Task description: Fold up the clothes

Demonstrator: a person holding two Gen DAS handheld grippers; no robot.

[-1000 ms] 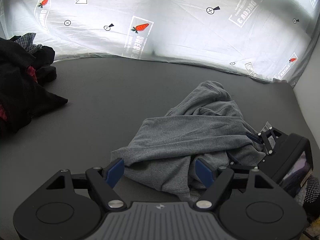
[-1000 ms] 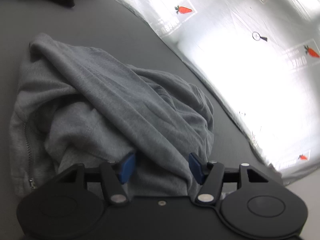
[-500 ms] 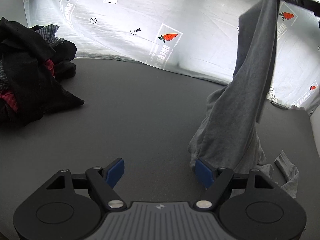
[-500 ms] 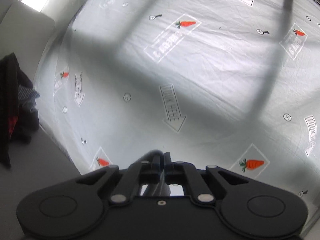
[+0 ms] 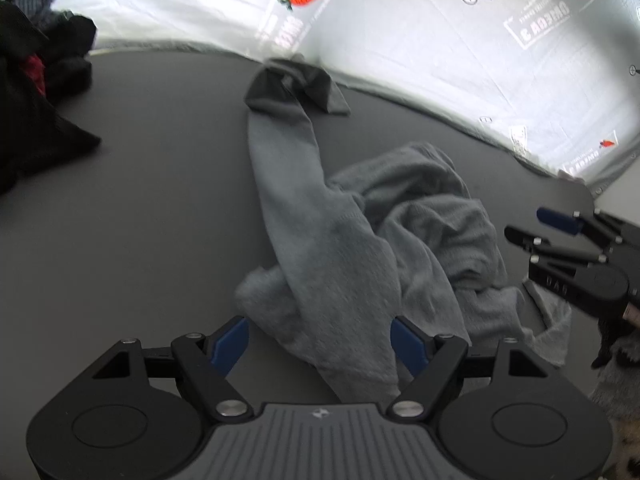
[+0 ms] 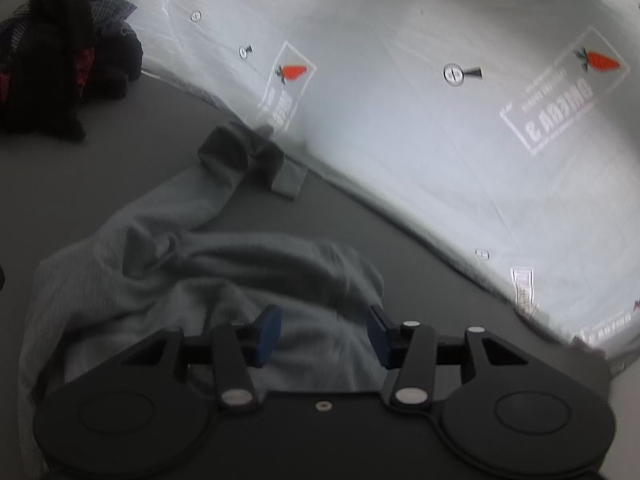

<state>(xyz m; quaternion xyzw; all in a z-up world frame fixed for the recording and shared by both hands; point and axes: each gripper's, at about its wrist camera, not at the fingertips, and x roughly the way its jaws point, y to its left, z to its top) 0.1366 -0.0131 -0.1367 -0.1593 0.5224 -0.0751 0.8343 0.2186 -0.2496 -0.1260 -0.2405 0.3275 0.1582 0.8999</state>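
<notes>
Both pairs of jaws stand apart with nothing pinched between them. From the left wrist view, the left gripper point(image 5: 320, 342) hangs over the near edge of the grey garment point(image 5: 360, 248), its blue pads point(image 5: 230, 344) spread to either side of a thick fold of the cloth, which runs into the gap between them; whether the pads touch the fabric cannot be told. The grey garment lies crumpled on the dark grey table point(image 5: 140, 220), and from its bunched body one long sleeve point(image 5: 284, 152) stretches away from the left gripper toward the far edge of the table, ending in a darker, folded-over cuff point(image 5: 296, 88) that lies just before the white printed sheet point(image 5: 400, 40). The right gripper point(image 5: 536, 226) shows at the far side of the garment from the left gripper, raised above the cloth and apart from it, fingers parted. In the right wrist view, the right gripper point(image 6: 324, 334) looks down over the bunched part of the grey garment point(image 6: 180, 276), which fills the space under and ahead of its spread blue pads point(image 6: 269, 330), with the sleeve point(image 6: 192, 200) running off beyond. A heap of dark clothes point(image 5: 36, 92) sits on the table well apart from the grey garment, close to the white sheet.
</notes>
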